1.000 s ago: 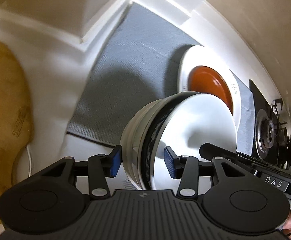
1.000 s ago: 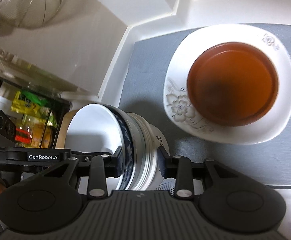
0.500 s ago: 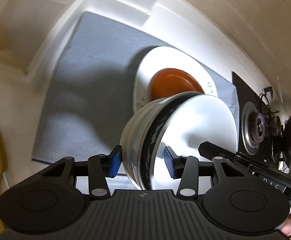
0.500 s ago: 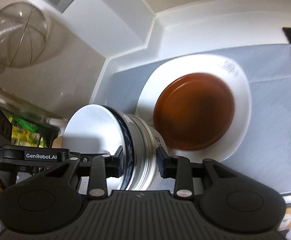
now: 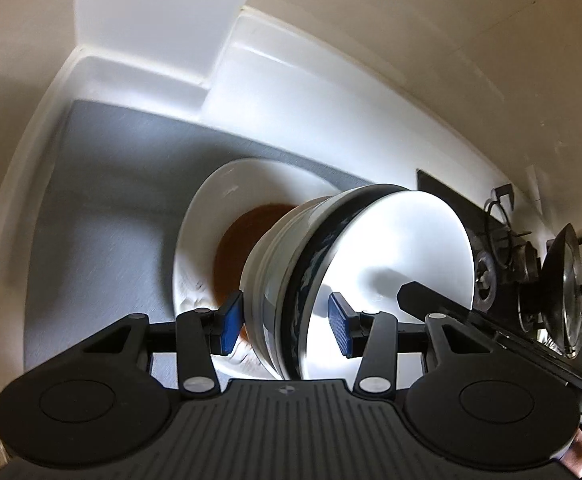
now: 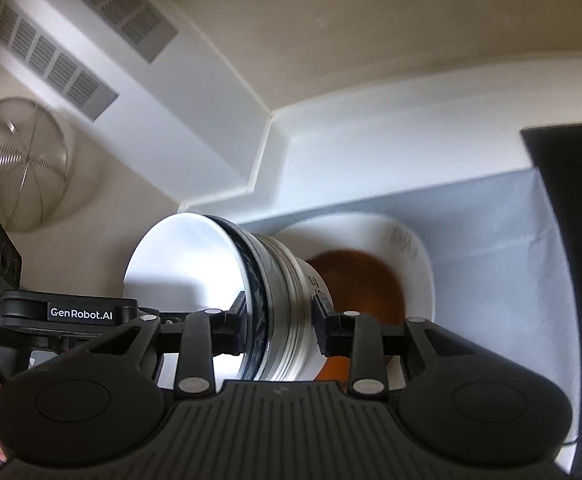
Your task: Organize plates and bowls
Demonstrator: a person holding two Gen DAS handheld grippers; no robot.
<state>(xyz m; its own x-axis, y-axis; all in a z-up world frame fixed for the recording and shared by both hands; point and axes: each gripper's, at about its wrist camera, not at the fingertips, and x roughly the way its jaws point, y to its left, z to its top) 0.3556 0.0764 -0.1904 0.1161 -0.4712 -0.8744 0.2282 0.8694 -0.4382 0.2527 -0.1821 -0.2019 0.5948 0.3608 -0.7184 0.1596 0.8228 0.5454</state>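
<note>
A stack of nested bowls, white with one dark blue patterned rim, is held on its side between both grippers. My left gripper is shut on the stack's rim; one blue pad is outside, the other inside the top bowl. My right gripper is shut on the same stack from the opposite side. Below the stack lies a white square plate with an orange-brown dish on it; they also show in the right wrist view: plate, dish.
The plate rests on a grey mat in the corner of a white counter. A gas stove with a pan lid stands to the right. A wire strainer hangs on the left wall.
Both grippers have carried the bowl stack toward the white plate; it now hangs over the orange dish. Both views tilted up toward the wall.
</note>
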